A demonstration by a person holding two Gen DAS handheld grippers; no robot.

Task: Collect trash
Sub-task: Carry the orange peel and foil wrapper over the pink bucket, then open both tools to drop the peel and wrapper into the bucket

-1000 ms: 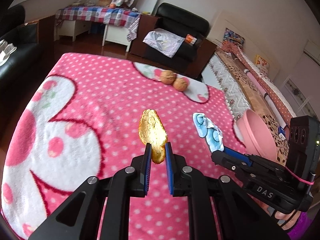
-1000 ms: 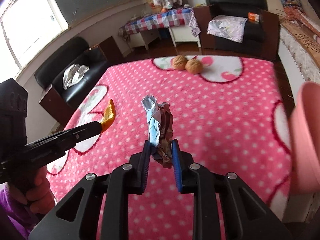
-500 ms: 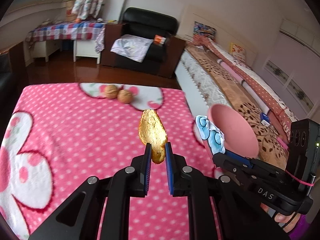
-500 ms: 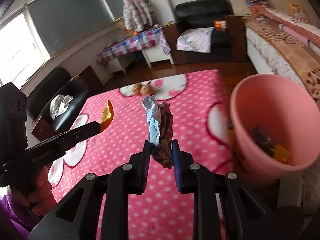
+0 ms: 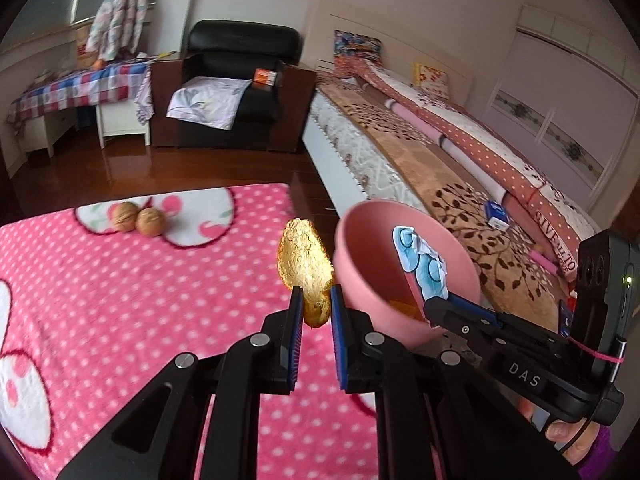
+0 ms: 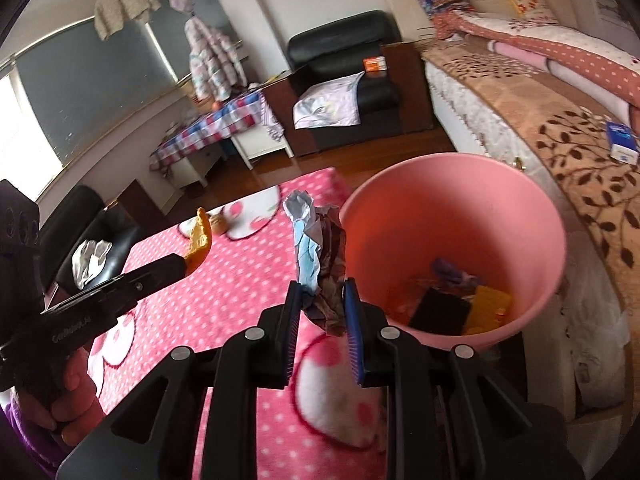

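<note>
The left gripper (image 5: 314,310) has its jaws closed on a crumpled gold foil wrapper (image 5: 305,270), held upright above the pink dotted blanket (image 5: 140,300) that covers the counter. The right gripper (image 6: 320,306) has its jaws clamped on a crumpled blue and brown wrapper (image 6: 316,258). Just right of and beyond both jaws stands a pink bin (image 6: 516,200), with scraps lying in its bottom. Farther off, left of the jaws, two walnuts (image 5: 138,220) rest on the blanket.
</note>
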